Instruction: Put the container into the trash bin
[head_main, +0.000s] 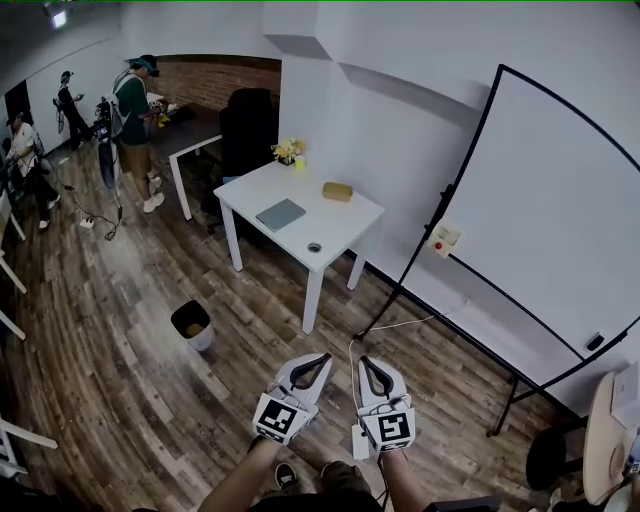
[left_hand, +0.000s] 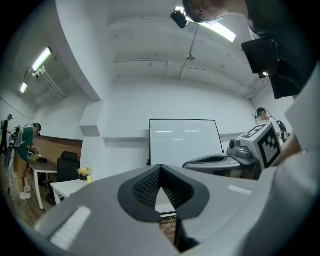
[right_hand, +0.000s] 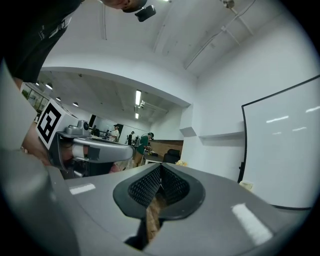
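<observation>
Tan container (head_main: 338, 191), centre of frame, resting on the white table (head_main: 300, 235); trash bin (head_main: 204, 340) on the floor to its lower left, well apart. Left gripper (head_main: 321, 358) and right gripper (head_main: 366, 362), bottom centre, both closed on nothing. Task judged not begun: approach, grasp and drop all left. No legible writing

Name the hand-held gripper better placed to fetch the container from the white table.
Left, probably. The left hand-held gripper and right hand-held gripper are side by side, shut, empty; the container lies ahead, the trash bin leftward.
</observation>
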